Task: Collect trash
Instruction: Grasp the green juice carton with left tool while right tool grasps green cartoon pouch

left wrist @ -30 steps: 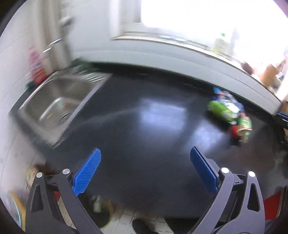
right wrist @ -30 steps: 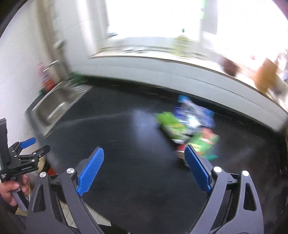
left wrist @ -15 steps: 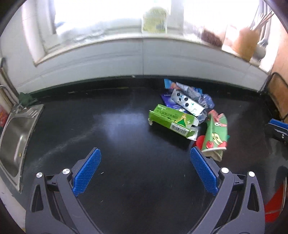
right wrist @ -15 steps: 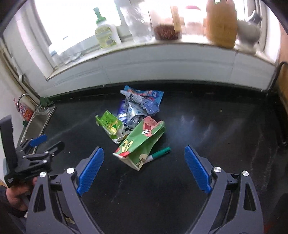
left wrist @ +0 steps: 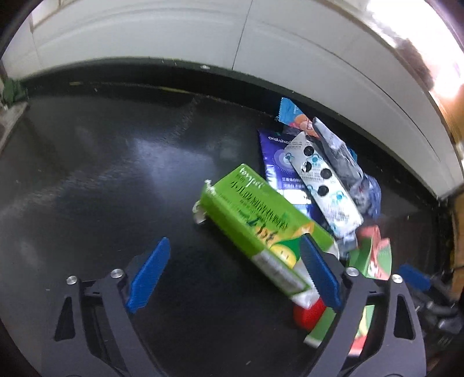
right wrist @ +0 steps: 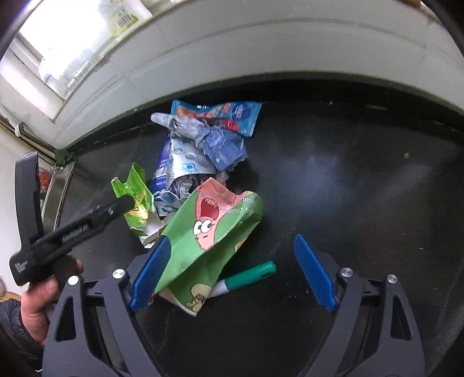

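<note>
A heap of trash lies on the black counter [left wrist: 101, 179]. In the left wrist view my left gripper [left wrist: 235, 275] is open, and a green carton [left wrist: 261, 223] lies partly between its fingers, against the right one. Behind it are a blister pack [left wrist: 322, 179], a dark blue pouch [left wrist: 275, 156] and crumpled wrappers [left wrist: 348, 171]. In the right wrist view my right gripper [right wrist: 232, 272] is open around a green cartoon bag [right wrist: 211, 237], with a green marker [right wrist: 246, 275] under it. The green carton [right wrist: 134, 197] and the blue wrappers [right wrist: 214, 130] lie beyond. The left gripper [right wrist: 69, 229] shows at the left.
A white tiled wall [right wrist: 261, 43] runs behind the counter, with a bottle [right wrist: 124, 14] on the sill. A sink edge [right wrist: 58, 185] shows at the far left. A red cap [left wrist: 308, 314] lies by my left gripper's right finger.
Both grippers have moved forward and down to the trash heap. The carton now lies between the left fingers and the cartoon bag between the right ones. Both stay open.
</note>
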A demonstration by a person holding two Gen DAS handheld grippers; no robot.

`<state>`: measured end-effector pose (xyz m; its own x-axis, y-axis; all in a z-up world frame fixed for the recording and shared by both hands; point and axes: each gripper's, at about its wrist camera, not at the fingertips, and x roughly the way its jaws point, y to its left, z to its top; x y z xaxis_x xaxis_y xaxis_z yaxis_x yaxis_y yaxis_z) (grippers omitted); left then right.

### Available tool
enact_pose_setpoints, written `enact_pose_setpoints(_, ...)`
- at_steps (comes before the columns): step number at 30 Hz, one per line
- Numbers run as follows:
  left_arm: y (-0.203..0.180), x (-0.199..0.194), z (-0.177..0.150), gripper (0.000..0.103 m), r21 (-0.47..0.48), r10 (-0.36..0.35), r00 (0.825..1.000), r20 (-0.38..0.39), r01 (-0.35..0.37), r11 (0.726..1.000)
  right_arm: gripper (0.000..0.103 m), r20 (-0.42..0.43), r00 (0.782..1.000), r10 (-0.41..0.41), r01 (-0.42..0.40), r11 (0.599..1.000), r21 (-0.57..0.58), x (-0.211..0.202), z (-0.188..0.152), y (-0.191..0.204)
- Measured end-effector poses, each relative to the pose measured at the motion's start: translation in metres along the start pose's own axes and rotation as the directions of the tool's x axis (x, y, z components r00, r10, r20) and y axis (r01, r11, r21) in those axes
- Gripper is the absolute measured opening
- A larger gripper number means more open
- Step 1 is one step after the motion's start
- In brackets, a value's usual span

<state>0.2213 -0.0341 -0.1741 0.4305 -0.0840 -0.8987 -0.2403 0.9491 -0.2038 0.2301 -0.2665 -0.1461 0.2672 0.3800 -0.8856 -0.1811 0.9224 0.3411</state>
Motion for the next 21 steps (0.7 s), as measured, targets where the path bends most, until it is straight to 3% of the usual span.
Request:
enact_pose_setpoints(1, -0.001, 0.004, 0.002, 0.078, -0.006, -0.007, 1.0, -0.007, 0.007, 1.0, 0.075, -0.016, 1.0, 0.012, -0.012, 1.0, 0.011, 0.005, 0.001, -0.001)
enact_pose_setpoints(4, -0.003, 0.009, 0.005, 0.066, -0.011, -0.051, 0.999, -0.007, 0.051, 0.999, 0.072, -0.036, 0.998, 0.045, -0.044, 0.999, 0.031, 0.014, 0.002, -0.001)
enact_pose_setpoints(6, -0.005, 0.008, 0.007, 0.049, -0.003, -0.075, 0.997, 0.002, 0.075, 0.997, 0.07, -0.049, 0.995, 0.084, -0.081, 0.994, 0.07, 0.019, 0.002, -0.003)
enact_pose_setpoints(9, -0.011, 0.004, 0.009, 0.028, 0.041, -0.067, 0.998, 0.008, 0.066, 0.997, 0.049, -0.048, 0.988, 0.147, -0.14, 0.982, 0.123, 0.018, 0.004, -0.003)
enact_pose_setpoints(13, -0.011, -0.009, 0.007, 0.018, 0.085, -0.049, 0.999, 0.024, 0.047, 0.995, 0.028, -0.024, 0.99, 0.14, -0.137, 0.986, 0.096, 0.003, 0.003, 0.008)
enact_pose_setpoints(21, 0.002, -0.063, -0.016, 0.012, 0.203, -0.02, 0.994, 0.103, -0.001, 0.979, 0.026, 0.07, 0.996, 0.059, -0.055, 0.997, -0.058, -0.055, -0.013, 0.053)
